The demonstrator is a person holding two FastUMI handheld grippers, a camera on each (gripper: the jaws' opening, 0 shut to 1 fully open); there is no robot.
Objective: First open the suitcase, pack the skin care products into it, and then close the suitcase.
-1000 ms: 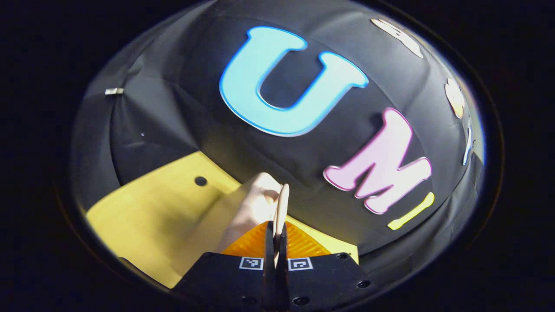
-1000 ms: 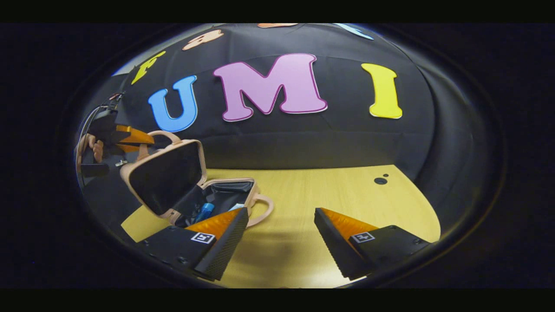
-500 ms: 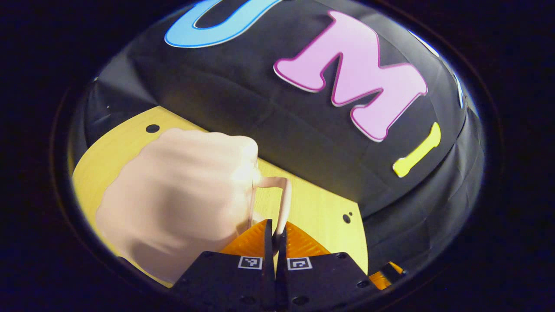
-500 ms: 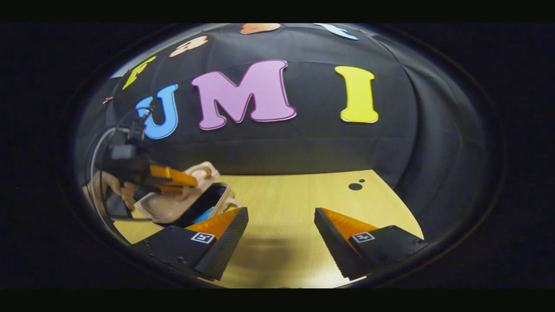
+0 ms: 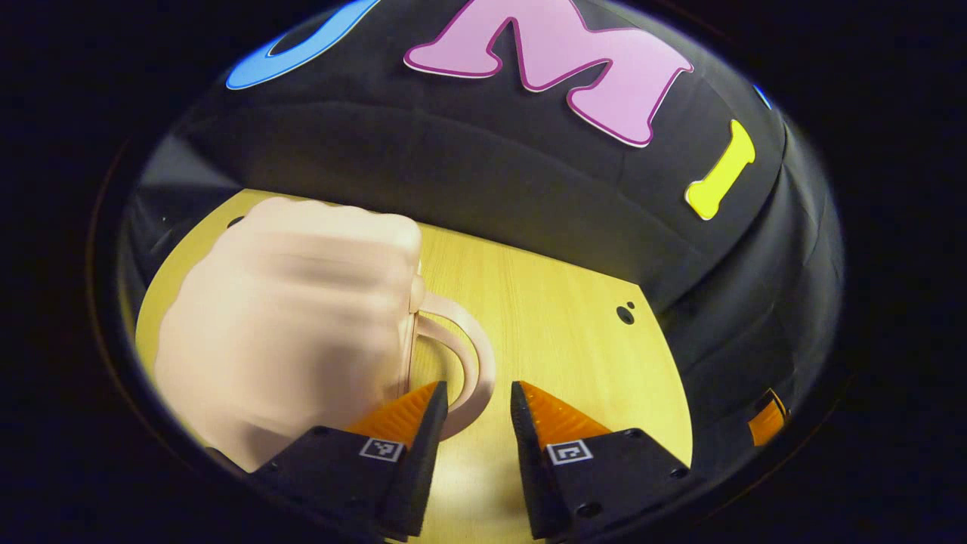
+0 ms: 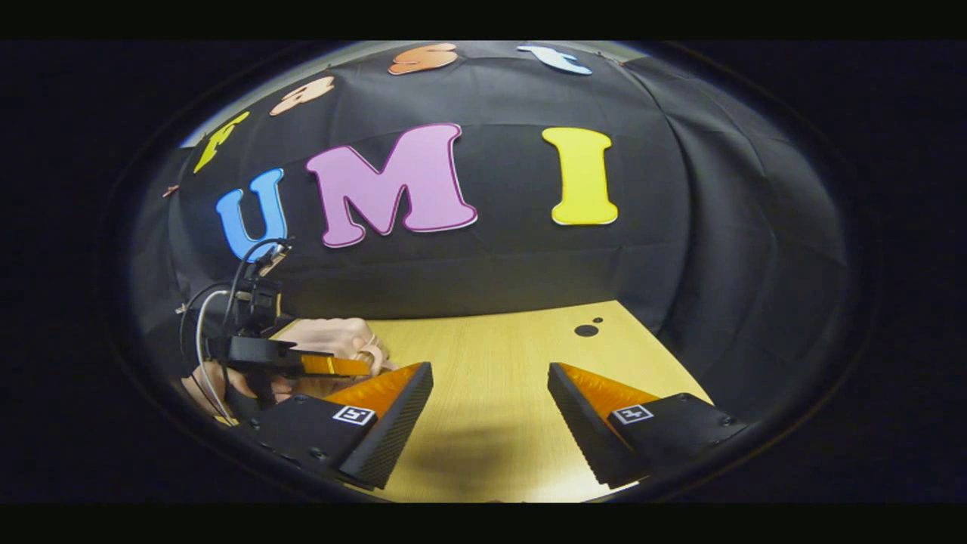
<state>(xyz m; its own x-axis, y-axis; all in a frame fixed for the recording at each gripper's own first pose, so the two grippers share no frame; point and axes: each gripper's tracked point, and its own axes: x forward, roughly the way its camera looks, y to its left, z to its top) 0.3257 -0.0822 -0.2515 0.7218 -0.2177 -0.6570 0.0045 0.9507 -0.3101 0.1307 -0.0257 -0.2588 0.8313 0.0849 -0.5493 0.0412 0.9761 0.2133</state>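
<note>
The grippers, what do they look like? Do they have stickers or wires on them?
Each gripper has two wedge-shaped fingers with ribbed faces on blocky black bodies. Small square black-and-white tags sit on top. In the right gripper view, looping cables hang off the left gripper.

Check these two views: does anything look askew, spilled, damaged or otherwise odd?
Nothing stands out. The pale pink suitcase lies shut on the yellow wooden table, its loop handle between the open left gripper's fingers. The right gripper hangs open above bare tabletop.
</note>
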